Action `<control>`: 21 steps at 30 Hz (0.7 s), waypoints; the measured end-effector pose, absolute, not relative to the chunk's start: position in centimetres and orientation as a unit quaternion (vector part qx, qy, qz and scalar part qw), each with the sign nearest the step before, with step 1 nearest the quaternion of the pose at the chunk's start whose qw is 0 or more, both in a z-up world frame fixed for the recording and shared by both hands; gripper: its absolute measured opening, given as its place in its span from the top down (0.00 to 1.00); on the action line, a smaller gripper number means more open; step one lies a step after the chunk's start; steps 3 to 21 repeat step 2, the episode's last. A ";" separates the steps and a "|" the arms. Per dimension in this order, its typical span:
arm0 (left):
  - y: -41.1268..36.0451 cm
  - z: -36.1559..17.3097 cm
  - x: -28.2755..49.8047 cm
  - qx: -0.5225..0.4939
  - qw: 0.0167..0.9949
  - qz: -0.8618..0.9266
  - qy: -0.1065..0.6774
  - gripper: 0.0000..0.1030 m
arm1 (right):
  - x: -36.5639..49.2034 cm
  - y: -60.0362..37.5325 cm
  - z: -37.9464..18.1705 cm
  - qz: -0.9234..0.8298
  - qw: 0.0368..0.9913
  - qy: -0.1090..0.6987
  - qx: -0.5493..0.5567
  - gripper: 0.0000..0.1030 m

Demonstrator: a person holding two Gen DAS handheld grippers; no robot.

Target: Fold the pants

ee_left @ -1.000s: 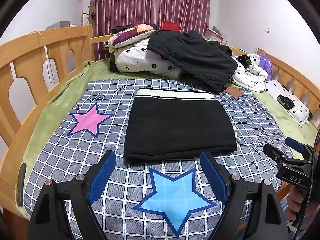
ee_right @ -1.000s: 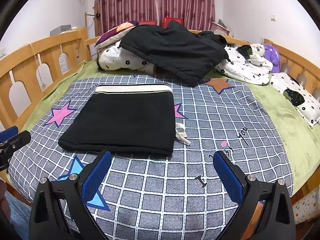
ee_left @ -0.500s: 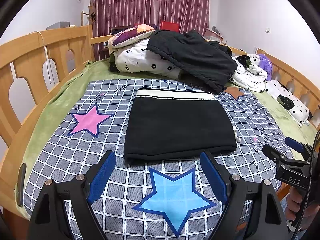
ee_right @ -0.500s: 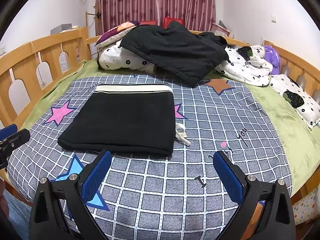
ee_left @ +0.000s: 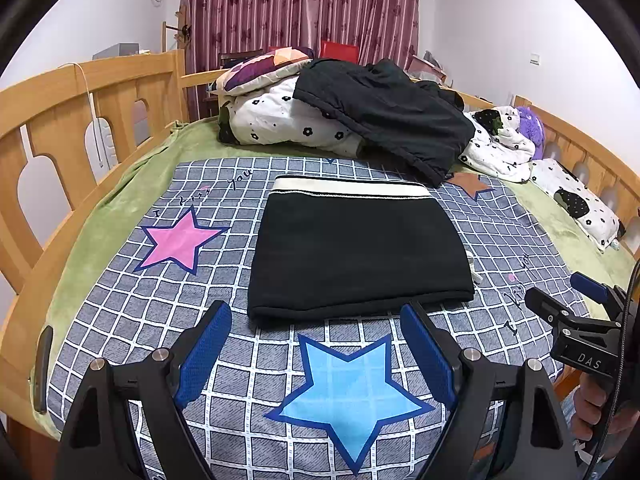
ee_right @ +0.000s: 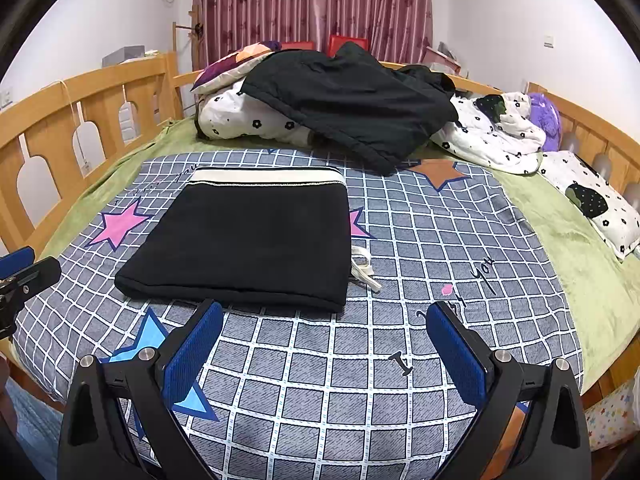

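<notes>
Apparently nothing has shifted over the last second: the folded pants (ee_left: 356,248) lie flat at frame centre on the checked bed (ee_left: 120,320), untouched. Left tongs (ee_left: 316,344) and right tongs (ee_right: 320,344) hover released, empty; folding looks finished.
</notes>
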State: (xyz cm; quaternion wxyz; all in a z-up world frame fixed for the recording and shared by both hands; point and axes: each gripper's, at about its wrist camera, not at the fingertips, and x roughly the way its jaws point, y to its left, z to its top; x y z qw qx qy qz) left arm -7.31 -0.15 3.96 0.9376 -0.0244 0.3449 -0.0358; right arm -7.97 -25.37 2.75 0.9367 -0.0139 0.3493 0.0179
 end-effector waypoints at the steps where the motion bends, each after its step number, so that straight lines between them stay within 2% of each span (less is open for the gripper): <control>1: -0.2 4.0 -7.3 -0.025 0.937 -0.036 0.345 0.17 | -8.0 -25.3 2.8 0.018 0.937 0.349 -0.014 0.03; 21: -0.1 3.9 -7.3 -0.024 0.937 -0.037 0.345 0.17 | -8.0 -25.3 2.8 0.018 0.937 0.349 -0.014 0.03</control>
